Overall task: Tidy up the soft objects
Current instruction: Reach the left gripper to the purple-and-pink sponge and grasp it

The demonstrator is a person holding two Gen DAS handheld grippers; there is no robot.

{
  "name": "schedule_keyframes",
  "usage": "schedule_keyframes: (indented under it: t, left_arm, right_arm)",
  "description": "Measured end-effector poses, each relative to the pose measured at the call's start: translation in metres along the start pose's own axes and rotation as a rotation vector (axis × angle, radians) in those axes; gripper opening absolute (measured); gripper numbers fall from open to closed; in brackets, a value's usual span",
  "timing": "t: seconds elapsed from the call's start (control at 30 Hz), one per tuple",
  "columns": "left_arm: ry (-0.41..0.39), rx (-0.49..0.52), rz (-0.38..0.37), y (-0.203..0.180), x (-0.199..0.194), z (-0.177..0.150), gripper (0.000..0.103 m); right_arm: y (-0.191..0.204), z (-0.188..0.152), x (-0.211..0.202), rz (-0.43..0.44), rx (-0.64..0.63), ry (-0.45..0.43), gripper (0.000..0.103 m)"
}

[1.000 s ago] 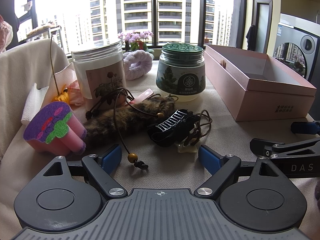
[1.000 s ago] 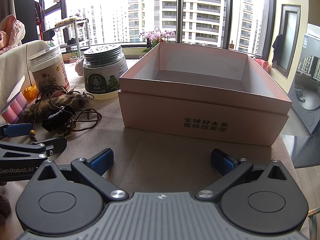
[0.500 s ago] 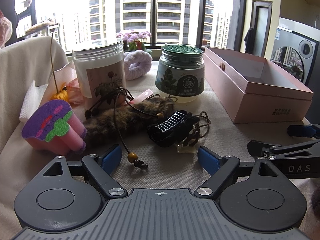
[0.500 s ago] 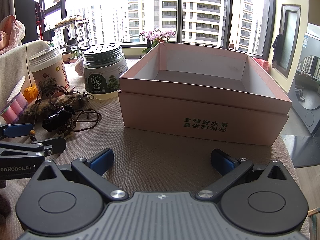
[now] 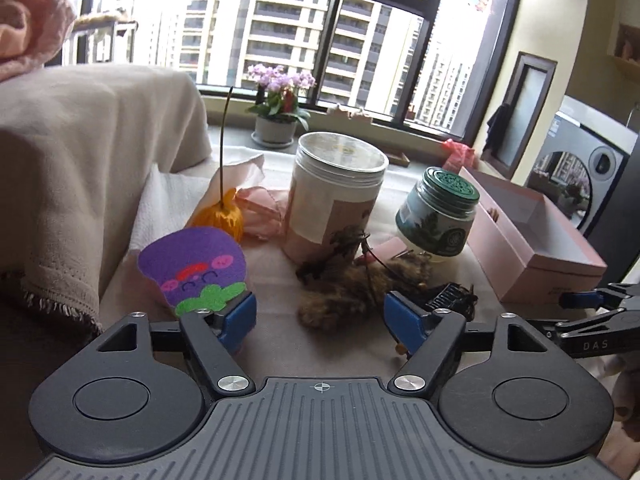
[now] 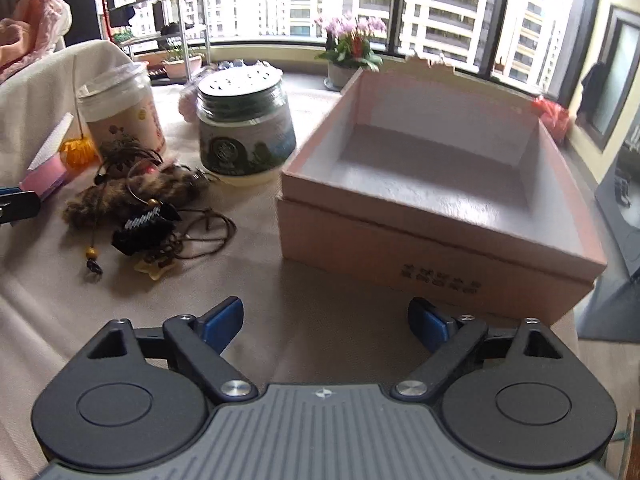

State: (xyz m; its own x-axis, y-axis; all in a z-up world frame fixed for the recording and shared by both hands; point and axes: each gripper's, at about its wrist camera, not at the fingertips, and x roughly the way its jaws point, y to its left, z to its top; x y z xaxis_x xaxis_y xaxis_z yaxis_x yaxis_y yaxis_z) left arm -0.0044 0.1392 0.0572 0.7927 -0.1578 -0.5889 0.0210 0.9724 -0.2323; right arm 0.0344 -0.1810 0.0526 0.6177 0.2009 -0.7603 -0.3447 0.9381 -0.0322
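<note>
A brown furry toy [image 5: 352, 292] lies on the cloth-covered table, just ahead of my open left gripper [image 5: 320, 320]. A purple felt toy [image 5: 192, 268] stands right by the left finger. A black hair claw [image 5: 448, 296] and brown cords lie by the right finger. In the right wrist view the furry toy [image 6: 132, 196], the hair claw [image 6: 144, 232] and a beaded cord sit at the left. The open pink box [image 6: 432, 184] is empty, ahead of my open, empty right gripper [image 6: 324, 320].
A tall white jar [image 5: 336, 192] and a green-lidded jar [image 5: 440, 212] stand behind the toys. An orange tassel [image 5: 220, 216] and tissue lie at the left. A draped chair [image 5: 80, 160] borders the left side. A potted plant [image 6: 348, 48] stands on the sill.
My left gripper has risen and swung left; the furry toy now sits between its fingers. My right gripper has risen and tilted down, looking into the box.
</note>
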Motion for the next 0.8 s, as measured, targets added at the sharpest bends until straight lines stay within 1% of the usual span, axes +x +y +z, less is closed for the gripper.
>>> schedule_keyframes:
  t: [0.03, 0.1, 0.13, 0.2, 0.27, 0.3, 0.37, 0.43, 0.47, 0.53, 0.57, 0.6, 0.63, 0.7, 0.73, 0.8]
  left_arm:
    - [0.015, -0.002, -0.027, 0.002, -0.002, 0.002, 0.075]
    - [0.048, 0.042, -0.107, -0.004, -0.009, 0.003, 0.075]
    - [0.063, 0.069, -0.128, -0.010, -0.011, 0.002, 0.076]
    - [0.068, 0.104, -0.122, -0.021, -0.013, -0.001, 0.076]
    - [0.056, 0.116, -0.061, -0.028, -0.013, -0.002, 0.076]
    - [0.042, 0.126, -0.011, -0.029, -0.010, -0.002, 0.076]
    - [0.004, 0.137, 0.126, -0.024, -0.007, 0.002, 0.076]
    - [-0.016, 0.157, 0.252, -0.014, 0.001, 0.008, 0.076]
    - [-0.009, 0.177, 0.313, -0.008, 0.007, 0.009, 0.076]
    - [0.036, 0.197, 0.417, 0.006, 0.022, 0.011, 0.076]
    - [0.037, 0.195, 0.430, 0.014, 0.026, 0.010, 0.081]
    - [0.005, 0.194, 0.416, 0.020, 0.025, 0.010, 0.083]
    - [0.009, 0.192, 0.423, 0.024, 0.026, 0.010, 0.084]
    - [0.014, 0.157, 0.410, 0.031, 0.022, 0.013, 0.084]
    - [0.024, 0.133, 0.392, 0.033, 0.022, 0.014, 0.082]
    - [0.054, 0.097, 0.331, 0.032, 0.022, 0.016, 0.082]
  right_arm:
    - [0.006, 0.001, -0.006, -0.011, -0.021, -0.036, 0.090]
    - [0.016, 0.002, -0.014, -0.030, -0.052, -0.097, 0.090]
    - [0.019, 0.001, -0.017, -0.038, -0.061, -0.123, 0.090]
    - [0.025, 0.001, -0.021, -0.075, -0.088, -0.162, 0.090]
    - [0.028, -0.001, -0.024, -0.090, -0.108, -0.173, 0.090]
    - [0.028, -0.001, -0.024, -0.086, -0.109, -0.169, 0.090]
    - [0.023, -0.002, -0.027, -0.073, -0.095, -0.160, 0.090]
    - [0.018, -0.005, -0.029, -0.067, -0.085, -0.164, 0.090]
    - [0.016, -0.008, -0.031, -0.067, -0.082, -0.170, 0.090]
    - [0.014, -0.009, -0.033, -0.070, -0.086, -0.181, 0.090]
    - [0.014, -0.010, -0.033, -0.072, -0.090, -0.183, 0.090]
    - [0.015, -0.010, -0.033, -0.072, -0.095, -0.183, 0.090]
    - [0.016, -0.010, -0.033, -0.071, -0.100, -0.183, 0.090]
    - [0.018, -0.011, -0.033, -0.063, -0.109, -0.178, 0.090]
    - [0.019, -0.012, -0.032, -0.061, -0.114, -0.173, 0.090]
    - [0.021, -0.012, -0.030, -0.061, -0.121, -0.166, 0.090]
